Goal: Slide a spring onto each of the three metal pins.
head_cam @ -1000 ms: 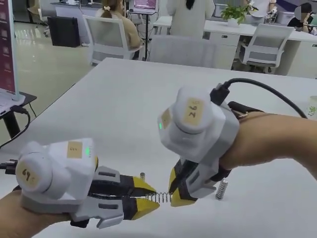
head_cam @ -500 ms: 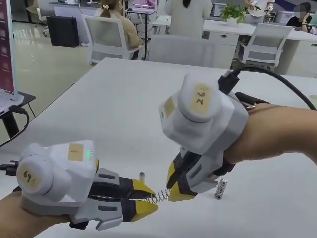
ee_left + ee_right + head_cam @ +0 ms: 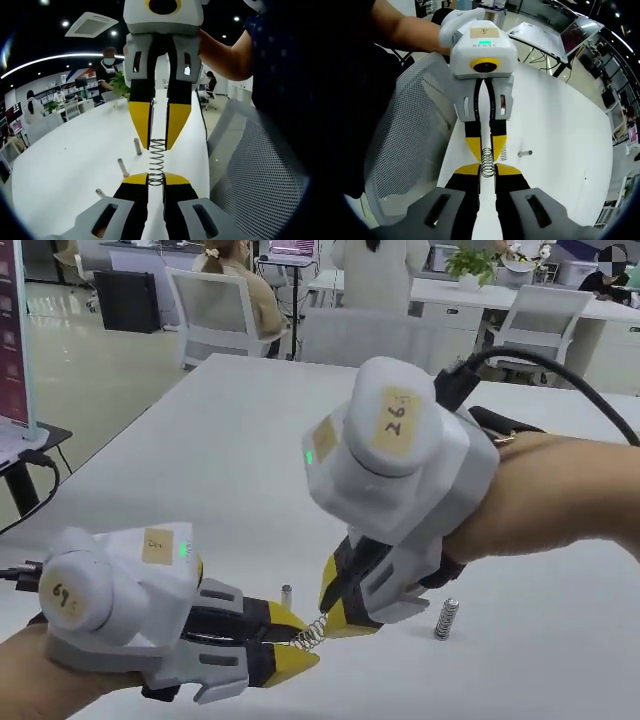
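Since the earlier frame the right tongs had moved closer to the left tongs, shortening the spring between them. Both were pinched narrow on it, one per end, its long axis running tip to tip above the surface. The bare pin stood just behind, nearer the left tongs. The spring's ends were hidden inside the tips.

Bright, even light comes from ceiling lamps. A faint, soft shadow lies on the white tabletop beneath the left claw. Both gripper views bulge at their edges, and the distant office is slightly blurred.
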{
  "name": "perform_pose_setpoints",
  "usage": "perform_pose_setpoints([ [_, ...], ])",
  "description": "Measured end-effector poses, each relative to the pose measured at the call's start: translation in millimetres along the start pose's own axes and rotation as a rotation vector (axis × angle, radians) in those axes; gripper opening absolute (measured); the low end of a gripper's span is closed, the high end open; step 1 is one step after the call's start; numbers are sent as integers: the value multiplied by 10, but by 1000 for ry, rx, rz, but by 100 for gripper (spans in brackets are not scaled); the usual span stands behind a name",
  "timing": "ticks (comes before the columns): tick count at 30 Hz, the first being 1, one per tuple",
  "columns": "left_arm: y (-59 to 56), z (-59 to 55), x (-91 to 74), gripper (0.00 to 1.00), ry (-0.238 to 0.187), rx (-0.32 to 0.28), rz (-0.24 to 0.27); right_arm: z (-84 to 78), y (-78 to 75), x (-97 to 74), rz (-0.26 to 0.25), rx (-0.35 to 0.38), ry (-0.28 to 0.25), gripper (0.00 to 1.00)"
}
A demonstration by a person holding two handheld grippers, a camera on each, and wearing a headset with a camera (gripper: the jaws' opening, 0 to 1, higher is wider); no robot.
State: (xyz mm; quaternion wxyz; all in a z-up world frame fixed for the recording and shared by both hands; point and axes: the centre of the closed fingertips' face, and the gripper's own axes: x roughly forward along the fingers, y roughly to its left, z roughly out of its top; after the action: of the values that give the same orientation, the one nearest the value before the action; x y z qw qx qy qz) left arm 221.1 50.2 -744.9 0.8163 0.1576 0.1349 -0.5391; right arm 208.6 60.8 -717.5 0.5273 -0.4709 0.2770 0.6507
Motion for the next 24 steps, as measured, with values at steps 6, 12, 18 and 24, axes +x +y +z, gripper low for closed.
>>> perform_pose_setpoints([
  [6, 7, -11, 5, 2, -1, -5, 1, -9, -40, -18, -10, 20, -19, 11],
  [12, 25, -4, -4, 2, -6, -8, 6, -12, -20, -39, -2, 52, -70, 16],
  [18, 33, 68, -23, 2, -46, -7, 10, -70, -57, -18, 6, 148, -179, 17],
  [24, 34, 118, -30, 2, -69, -10, 7, -8, -51, -30, 40, 196, -265, 13],
])
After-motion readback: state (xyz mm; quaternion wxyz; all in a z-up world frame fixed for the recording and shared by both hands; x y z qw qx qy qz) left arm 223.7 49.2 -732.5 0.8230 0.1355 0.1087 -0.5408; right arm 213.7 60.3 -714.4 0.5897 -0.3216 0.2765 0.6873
